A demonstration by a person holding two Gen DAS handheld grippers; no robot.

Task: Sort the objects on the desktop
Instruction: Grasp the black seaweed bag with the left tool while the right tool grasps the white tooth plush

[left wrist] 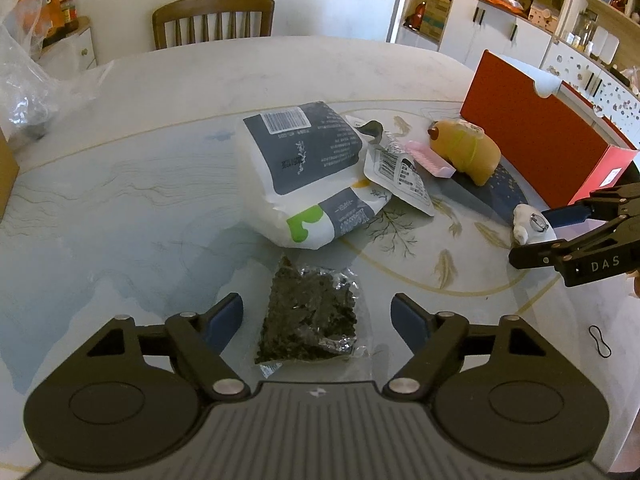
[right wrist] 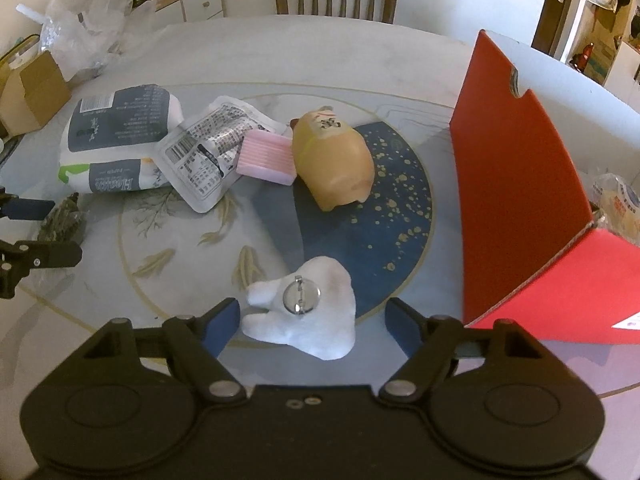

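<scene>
A clear packet of dark dried seaweed [left wrist: 308, 320] lies flat on the glass table top [left wrist: 120, 208]. My left gripper [left wrist: 316, 316] straddles it, open, with a gap between each blue pad and the packet. A white plush tooth with a round metal badge [right wrist: 304, 308] lies at the edge of the dark blue mat [right wrist: 384, 208]. My right gripper [right wrist: 313, 320] stands around it, open; the left pad is close to the plush and the right pad is clearly apart from it. The right gripper [left wrist: 536, 236] also shows at the right edge of the left wrist view.
Behind lie a white and grey tissue pack [left wrist: 304, 168], a foil pouch [right wrist: 208, 152], a pink ribbed box [right wrist: 266, 156] and a tan pig figurine [right wrist: 332, 156]. An open red box [right wrist: 520, 184] stands at the right. A black rubber band [left wrist: 599, 342], a cardboard box [right wrist: 32, 92] and a chair [left wrist: 212, 20] are around.
</scene>
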